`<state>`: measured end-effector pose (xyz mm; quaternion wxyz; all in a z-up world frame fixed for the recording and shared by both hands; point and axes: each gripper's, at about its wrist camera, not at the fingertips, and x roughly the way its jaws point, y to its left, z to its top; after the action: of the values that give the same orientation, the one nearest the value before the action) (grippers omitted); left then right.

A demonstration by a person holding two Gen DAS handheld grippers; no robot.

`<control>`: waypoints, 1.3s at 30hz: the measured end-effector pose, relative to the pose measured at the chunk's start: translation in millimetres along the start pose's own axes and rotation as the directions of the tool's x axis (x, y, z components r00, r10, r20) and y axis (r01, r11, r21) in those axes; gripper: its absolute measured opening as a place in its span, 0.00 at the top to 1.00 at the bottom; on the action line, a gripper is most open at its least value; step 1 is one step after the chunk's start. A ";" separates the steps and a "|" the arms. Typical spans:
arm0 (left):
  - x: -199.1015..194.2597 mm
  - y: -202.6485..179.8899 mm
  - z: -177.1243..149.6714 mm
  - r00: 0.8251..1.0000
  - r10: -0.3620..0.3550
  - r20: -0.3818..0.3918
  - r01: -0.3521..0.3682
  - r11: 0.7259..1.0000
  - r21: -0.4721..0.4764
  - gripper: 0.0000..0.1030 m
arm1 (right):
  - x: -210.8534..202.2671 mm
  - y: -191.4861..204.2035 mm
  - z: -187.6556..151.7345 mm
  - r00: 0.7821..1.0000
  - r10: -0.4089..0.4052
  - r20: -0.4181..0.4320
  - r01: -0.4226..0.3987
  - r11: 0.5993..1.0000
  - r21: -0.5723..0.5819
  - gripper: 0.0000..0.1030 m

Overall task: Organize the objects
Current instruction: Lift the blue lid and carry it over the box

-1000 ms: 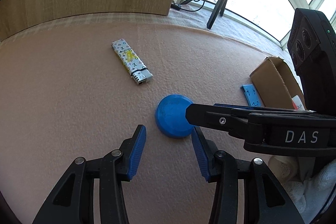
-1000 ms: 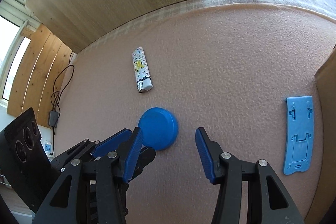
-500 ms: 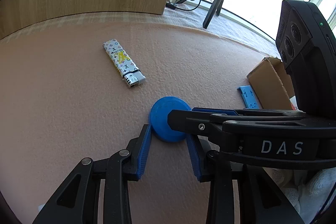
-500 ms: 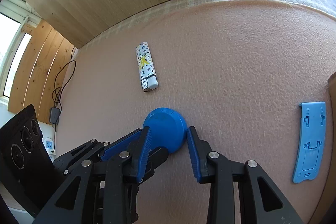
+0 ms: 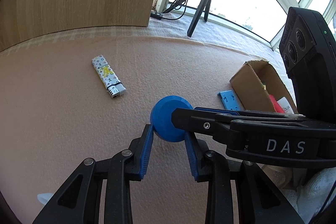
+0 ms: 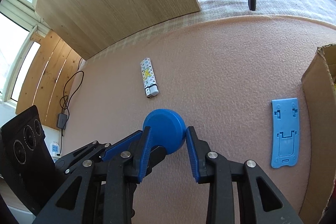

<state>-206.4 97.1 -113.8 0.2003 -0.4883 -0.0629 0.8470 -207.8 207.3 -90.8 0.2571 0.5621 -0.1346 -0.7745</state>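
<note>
Both grippers at the blue disc
We see the right gripper and the left gripper both clasping the blue disc from two sides.

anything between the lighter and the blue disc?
Nothing. In the right wrist view only bare pink mat separates the lighter from the blue disc; the left wrist view shows the same.

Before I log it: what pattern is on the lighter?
White with a dark monogram print and yellow mark; the lighter shows best in the left wrist view.
</note>
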 end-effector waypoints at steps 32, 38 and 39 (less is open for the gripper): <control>14.7 -240.2 -22.1 0.973 -0.227 -0.045 0.230 0.936 0.268 0.69 | -186.6 -148.7 -78.6 0.963 -0.167 0.212 0.119 0.968 0.222 0.71; 17.9 -256.1 -26.8 0.971 -0.233 -0.060 0.240 0.925 0.294 0.69 | -194.9 -156.7 -88.9 0.958 -0.184 0.221 0.129 0.962 0.243 0.71; 17.7 -257.2 -27.0 0.970 -0.234 -0.061 0.241 0.924 0.297 0.69 | -195.8 -156.8 -89.8 0.957 -0.186 0.223 0.129 0.961 0.245 0.71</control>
<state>-119.9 336.3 -64.1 0.3743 -0.4509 0.0110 0.8102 -115.9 452.5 -41.7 0.1096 0.4973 -0.2075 -0.8353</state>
